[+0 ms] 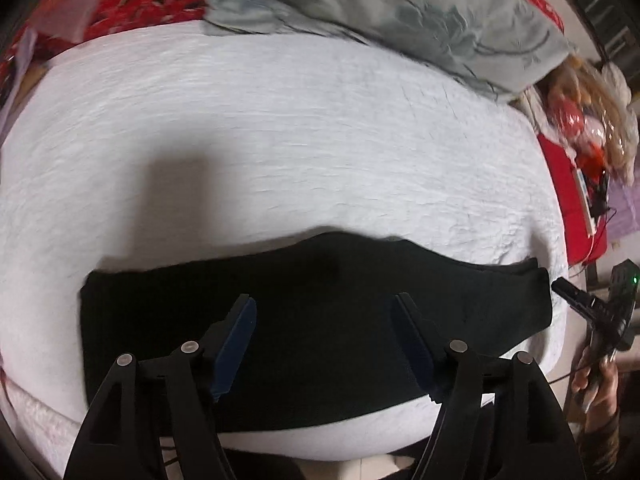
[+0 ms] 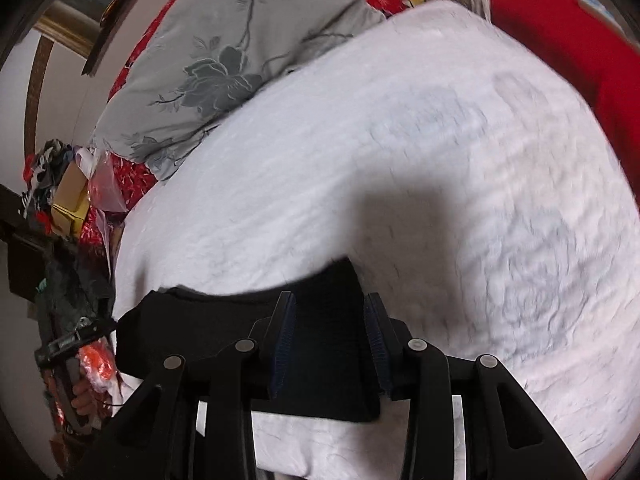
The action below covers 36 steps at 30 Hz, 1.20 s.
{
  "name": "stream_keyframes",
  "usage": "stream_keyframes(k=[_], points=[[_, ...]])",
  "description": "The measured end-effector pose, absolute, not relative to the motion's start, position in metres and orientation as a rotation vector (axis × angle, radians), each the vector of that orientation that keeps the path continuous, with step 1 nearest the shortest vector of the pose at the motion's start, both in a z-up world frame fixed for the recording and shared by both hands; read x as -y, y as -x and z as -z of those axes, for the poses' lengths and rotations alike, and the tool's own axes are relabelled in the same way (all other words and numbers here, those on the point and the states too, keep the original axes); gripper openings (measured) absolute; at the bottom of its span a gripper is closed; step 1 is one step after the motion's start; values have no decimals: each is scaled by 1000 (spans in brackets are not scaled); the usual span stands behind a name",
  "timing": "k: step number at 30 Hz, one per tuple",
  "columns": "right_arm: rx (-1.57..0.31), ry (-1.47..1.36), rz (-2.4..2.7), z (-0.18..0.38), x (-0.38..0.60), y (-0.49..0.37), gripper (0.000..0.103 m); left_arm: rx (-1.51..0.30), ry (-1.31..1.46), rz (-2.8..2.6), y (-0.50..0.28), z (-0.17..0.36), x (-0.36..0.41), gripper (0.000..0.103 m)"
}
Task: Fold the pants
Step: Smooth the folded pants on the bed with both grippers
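Hovering over black pants [image 1: 312, 320] lying flat as a long band on the white bed [image 1: 280, 140], near its front edge. Left gripper [image 1: 324, 332] spread wide, nothing between the jaws. Right gripper [image 2: 330, 340] part open above the band's end, pads clear of cloth. Best next: pinch both corners of one end, lift low, carry across evenly, lay edges flush, smooth out.

The near part of the black pants [image 2: 320, 320] is sitting hidden behind the right gripper [image 2: 330, 320]. The clutter [image 1: 588, 120] past the bed's far right corner is smearing beyond telling. The grey quilt [image 1: 380, 8] is running off the top edge.
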State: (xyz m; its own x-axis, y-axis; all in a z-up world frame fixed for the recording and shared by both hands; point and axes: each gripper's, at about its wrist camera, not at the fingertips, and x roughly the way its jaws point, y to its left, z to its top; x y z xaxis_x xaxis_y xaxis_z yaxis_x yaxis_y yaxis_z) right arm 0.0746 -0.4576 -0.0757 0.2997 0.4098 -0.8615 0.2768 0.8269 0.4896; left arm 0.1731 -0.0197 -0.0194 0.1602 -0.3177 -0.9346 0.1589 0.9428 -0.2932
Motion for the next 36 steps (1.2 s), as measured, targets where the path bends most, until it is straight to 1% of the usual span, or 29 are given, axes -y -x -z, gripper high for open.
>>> stream_keyframes(k=[5, 6, 9, 20, 22, 25, 30, 35, 36], points=[[-1289, -628, -123, 86, 450, -77, 38, -1453, 177, 358, -205, 37, 40, 73], [-1288, -626, -124, 86, 450, -75, 38, -1467, 200, 361, -212, 44, 41, 75], [-1283, -629, -130, 90, 449, -81, 38, -1477, 221, 359, -221, 55, 48, 77], [-1271, -661, -145, 91, 452, -78, 38, -1612, 436, 373, -222, 96, 80, 78], [-1268, -671, -146, 90, 454, -75, 38, -1627, 475, 373, -217, 102, 79, 78], [-1276, -672, -162, 92, 456, -71, 38, -1611, 461, 333, -211, 107, 73, 78], [-1264, -681, -152, 93, 461, -66, 38, -1498, 463, 225, -209, 95, 23, 78], [-1259, -681, -166, 93, 461, -64, 38, -1380, 481, 111, -199, 71, -74, 78], [-1257, -680, -165, 93, 461, -64, 38, -1369, 487, 91, -197, 68, -92, 79]])
